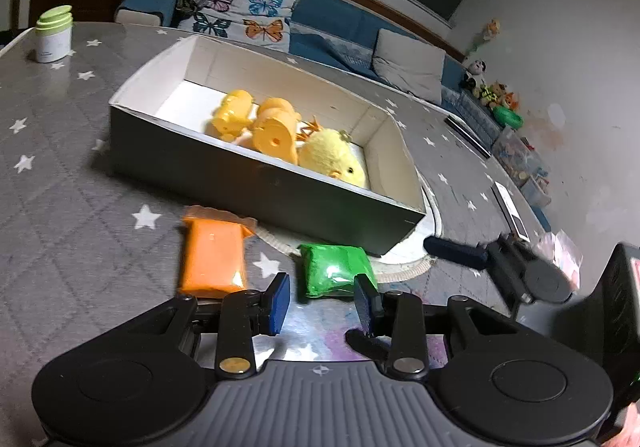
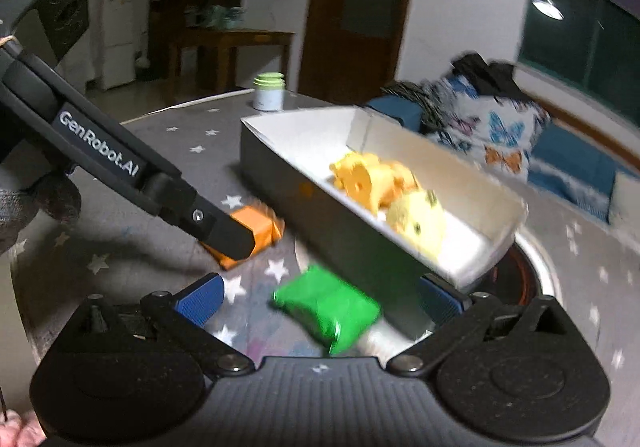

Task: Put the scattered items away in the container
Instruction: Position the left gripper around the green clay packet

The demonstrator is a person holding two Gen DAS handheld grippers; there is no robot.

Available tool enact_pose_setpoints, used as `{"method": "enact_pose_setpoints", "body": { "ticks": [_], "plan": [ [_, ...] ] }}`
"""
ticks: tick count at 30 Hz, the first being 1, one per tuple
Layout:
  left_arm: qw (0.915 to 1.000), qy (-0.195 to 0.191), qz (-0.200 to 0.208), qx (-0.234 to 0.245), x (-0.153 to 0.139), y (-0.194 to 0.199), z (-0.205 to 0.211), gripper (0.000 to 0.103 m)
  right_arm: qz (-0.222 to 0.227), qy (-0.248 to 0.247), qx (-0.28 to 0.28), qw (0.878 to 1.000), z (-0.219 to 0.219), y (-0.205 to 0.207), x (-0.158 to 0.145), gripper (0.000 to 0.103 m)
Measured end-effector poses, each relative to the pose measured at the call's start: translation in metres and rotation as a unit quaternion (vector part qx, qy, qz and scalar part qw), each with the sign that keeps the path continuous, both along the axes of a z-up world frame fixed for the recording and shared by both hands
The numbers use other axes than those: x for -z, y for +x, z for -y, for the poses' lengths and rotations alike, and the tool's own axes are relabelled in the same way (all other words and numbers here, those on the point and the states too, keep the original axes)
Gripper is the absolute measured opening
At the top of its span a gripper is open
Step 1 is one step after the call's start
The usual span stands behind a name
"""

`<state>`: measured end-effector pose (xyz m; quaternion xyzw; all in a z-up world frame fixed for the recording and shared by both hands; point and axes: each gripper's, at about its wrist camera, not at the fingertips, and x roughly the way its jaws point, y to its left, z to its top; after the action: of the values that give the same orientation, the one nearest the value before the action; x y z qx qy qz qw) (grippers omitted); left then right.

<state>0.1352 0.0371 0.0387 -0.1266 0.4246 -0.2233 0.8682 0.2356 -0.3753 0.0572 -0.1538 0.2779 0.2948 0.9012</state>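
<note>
A dark box with a white inside (image 1: 224, 167) stands on the table and holds yellow plastic toys (image 1: 256, 123) and a yellow plush chick (image 1: 332, 159). An orange packet (image 1: 212, 259) and a green packet (image 1: 336, 271) lie on the table in front of the box. My left gripper (image 1: 322, 299) is open and empty, just short of the green packet. My right gripper (image 2: 320, 303) is open, with the green packet (image 2: 328, 307) lying between its fingers. In the right wrist view the left gripper's finger (image 2: 224, 227) reaches over the orange packet (image 2: 260, 223), and the box (image 2: 304, 215) is behind.
A white jar with a green lid (image 1: 54, 35) stands at the table's far left edge. A round woven mat (image 1: 400, 267) lies under the box's right end. A sofa with a butterfly cushion (image 1: 248, 7) is behind the table. The right gripper (image 1: 500, 259) shows at the right.
</note>
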Motion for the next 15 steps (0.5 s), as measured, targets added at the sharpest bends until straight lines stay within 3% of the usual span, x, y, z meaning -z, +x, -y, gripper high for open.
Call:
{"method": "enact_pose_setpoints", "body": {
  "ticks": [7, 15],
  "plan": [
    [0.9998, 0.0, -0.015, -0.015, 0.014, 0.018, 0.009, 0.038, -0.013, 0.011, 0.051, 0.999, 0.007, -0.006, 0.016, 0.103],
    [0.9984, -0.031, -0.045, -0.011, 0.031, 0.03, 0.014, 0.038, -0.027, 0.014, 0.091, 0.995, 0.0, 0.001, 0.029, 0.103]
  ]
}}
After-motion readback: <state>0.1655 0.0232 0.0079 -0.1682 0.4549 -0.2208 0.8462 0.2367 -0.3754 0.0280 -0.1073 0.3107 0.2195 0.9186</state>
